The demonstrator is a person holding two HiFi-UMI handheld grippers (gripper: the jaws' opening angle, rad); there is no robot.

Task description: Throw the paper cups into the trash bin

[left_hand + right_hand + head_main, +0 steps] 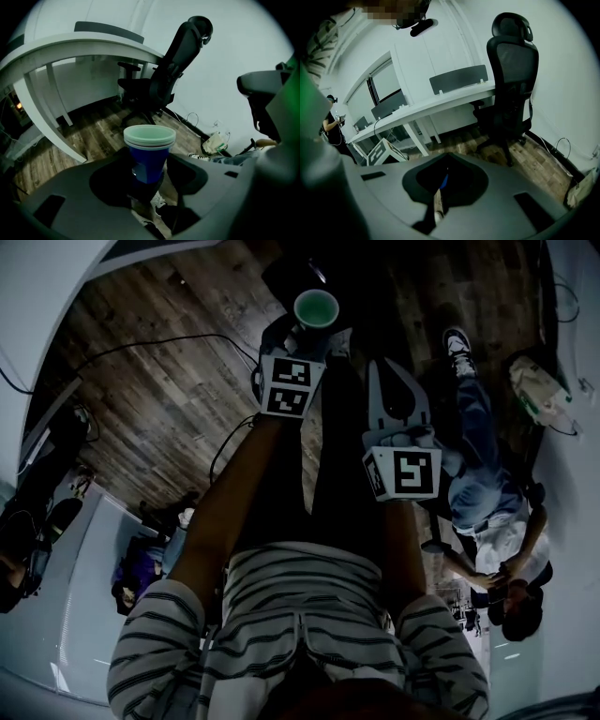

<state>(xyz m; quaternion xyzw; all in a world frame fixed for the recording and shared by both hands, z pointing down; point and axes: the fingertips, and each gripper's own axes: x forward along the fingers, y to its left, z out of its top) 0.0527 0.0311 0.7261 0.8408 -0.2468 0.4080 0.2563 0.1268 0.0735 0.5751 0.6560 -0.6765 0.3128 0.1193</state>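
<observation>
A stack of blue paper cups [148,157] with pale green insides stands upright between the jaws of my left gripper [147,177], which is shut on its lower part. In the head view the cups [316,308] show from above, held out over the wooden floor ahead of the left gripper [312,332]. My right gripper [388,371] hangs beside it, a little nearer to me. In the right gripper view its jaws [439,190] are together with only a thin slit between them and nothing held. I cannot make out a trash bin in any view.
A black office chair [174,70] [511,84] stands by a curved white desk [70,49] [440,104]. A person in jeans [487,493] sits on the floor at the right, near a paper bag [536,388] [215,143]. Cables [169,343] cross the floor.
</observation>
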